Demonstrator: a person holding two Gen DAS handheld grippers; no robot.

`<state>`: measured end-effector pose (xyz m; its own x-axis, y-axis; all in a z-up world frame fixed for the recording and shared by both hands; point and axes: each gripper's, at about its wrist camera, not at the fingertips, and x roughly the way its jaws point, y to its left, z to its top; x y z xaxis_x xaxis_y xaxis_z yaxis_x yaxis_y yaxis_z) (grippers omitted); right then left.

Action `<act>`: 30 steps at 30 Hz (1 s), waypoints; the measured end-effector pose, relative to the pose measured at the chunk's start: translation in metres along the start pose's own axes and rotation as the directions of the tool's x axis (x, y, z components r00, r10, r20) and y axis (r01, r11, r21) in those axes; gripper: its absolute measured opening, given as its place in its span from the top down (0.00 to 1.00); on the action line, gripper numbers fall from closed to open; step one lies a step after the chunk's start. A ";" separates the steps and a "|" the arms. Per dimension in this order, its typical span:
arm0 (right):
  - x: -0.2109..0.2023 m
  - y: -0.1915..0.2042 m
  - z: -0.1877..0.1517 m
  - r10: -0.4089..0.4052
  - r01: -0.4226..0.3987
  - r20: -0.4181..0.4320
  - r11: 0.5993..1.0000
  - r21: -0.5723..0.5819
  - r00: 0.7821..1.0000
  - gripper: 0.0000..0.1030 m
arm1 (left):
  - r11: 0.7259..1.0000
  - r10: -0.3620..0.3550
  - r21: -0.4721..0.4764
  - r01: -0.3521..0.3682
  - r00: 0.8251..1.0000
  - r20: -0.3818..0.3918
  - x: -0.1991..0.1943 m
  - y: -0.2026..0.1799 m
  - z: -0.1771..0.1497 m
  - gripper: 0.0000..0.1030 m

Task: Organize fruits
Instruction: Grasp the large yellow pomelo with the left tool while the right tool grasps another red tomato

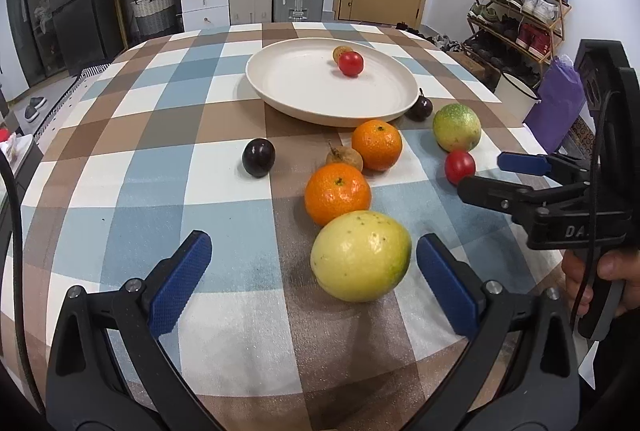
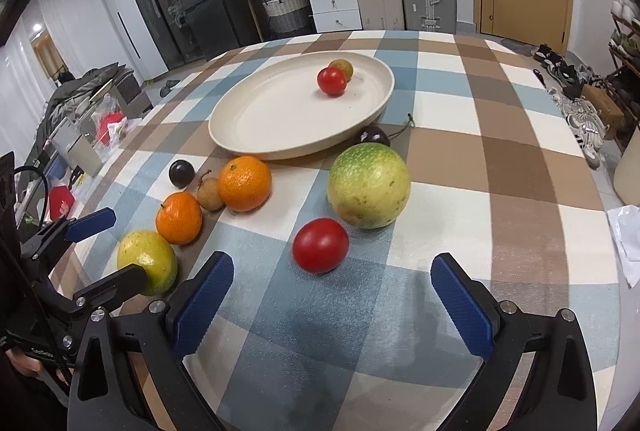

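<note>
While both wrist cameras looked across the checked tablecloth, I had my left gripper spread wide at the bottom of its frame, gripping nothing, with the yellow fruit lying just ahead between its blue pads. My right gripper was likewise spread and empty at the bottom of its own frame, and the near tomato sat just beyond its fingertips, close to centre.

In the left view, a mandarin touched the yellow fruit's far side, a small brown fruit sat behind it, and a second mandarin lay just to the right of that. A dark plum stood apart at centre left. The green fruit was at centre right, with the near tomato below it, beside the right gripper's fingers entering from the right edge.

The cream plate occupied the upper centre, holding another tomato touching a brown fruit behind it. A second dark plum rested against the plate's right rim, partly hidden in the right view behind the green fruit.
</note>
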<state>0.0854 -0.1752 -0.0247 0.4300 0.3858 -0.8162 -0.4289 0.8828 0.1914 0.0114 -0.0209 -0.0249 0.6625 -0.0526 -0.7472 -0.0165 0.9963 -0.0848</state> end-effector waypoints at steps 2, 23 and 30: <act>0.003 0.001 0.000 0.001 -0.001 -0.009 1.000 -0.004 1.000 0.14 | 1.000 -0.004 0.002 0.004 1.000 -0.003 0.001 0.000 -0.001 0.01; 0.017 0.013 0.007 -0.019 0.018 -0.027 0.999 -0.037 0.999 0.57 | 0.993 -0.112 0.043 0.112 0.994 -0.009 0.002 -0.017 -0.009 0.52; 0.019 0.018 0.008 -0.028 0.026 -0.025 0.998 -0.052 0.999 0.70 | 0.992 -0.118 0.035 0.119 0.993 -0.007 0.002 -0.015 -0.009 0.52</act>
<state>0.0924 -0.1498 -0.0326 0.4214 0.3544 -0.8348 -0.4580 0.8776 0.1414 0.0062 -0.0370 -0.0312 0.6546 -0.1707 -0.7365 0.0882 0.9848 -0.1499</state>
